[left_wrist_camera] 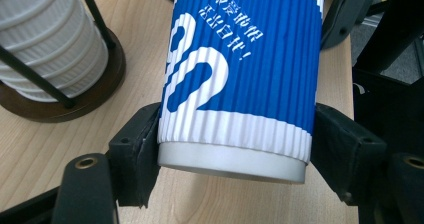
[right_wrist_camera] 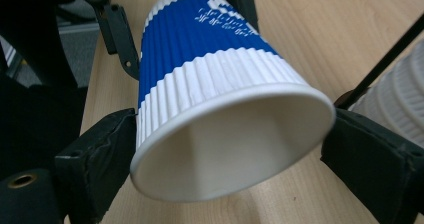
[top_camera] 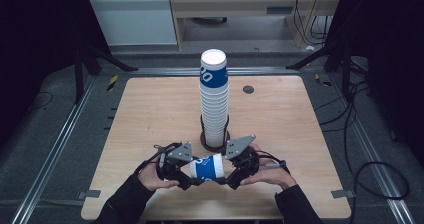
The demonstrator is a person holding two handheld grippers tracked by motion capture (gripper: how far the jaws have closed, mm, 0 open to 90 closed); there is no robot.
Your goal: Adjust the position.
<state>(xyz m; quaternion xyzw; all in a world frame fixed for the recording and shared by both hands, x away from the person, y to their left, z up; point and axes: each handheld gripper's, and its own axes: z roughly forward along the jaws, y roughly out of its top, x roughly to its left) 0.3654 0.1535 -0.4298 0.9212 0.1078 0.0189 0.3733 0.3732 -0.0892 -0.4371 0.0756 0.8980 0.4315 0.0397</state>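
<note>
Blue-white paper cup [top_camera: 207,167] lying level, left tongs [top_camera: 192,176] gripping base, right tongs [top_camera: 226,176] wide around rim.

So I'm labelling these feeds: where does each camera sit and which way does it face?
High view: above the person's side, looking forward and down on the table, cup stack and both hands.
Left gripper view: along its jaws, at the paper cup base.
Right gripper view: along its jaws, into the cup's open mouth.
All share that cup.

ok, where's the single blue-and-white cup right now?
In the high view the cup lies sideways between the left gripper and right gripper, at the table's near edge, just in front of the cup stack.
</note>
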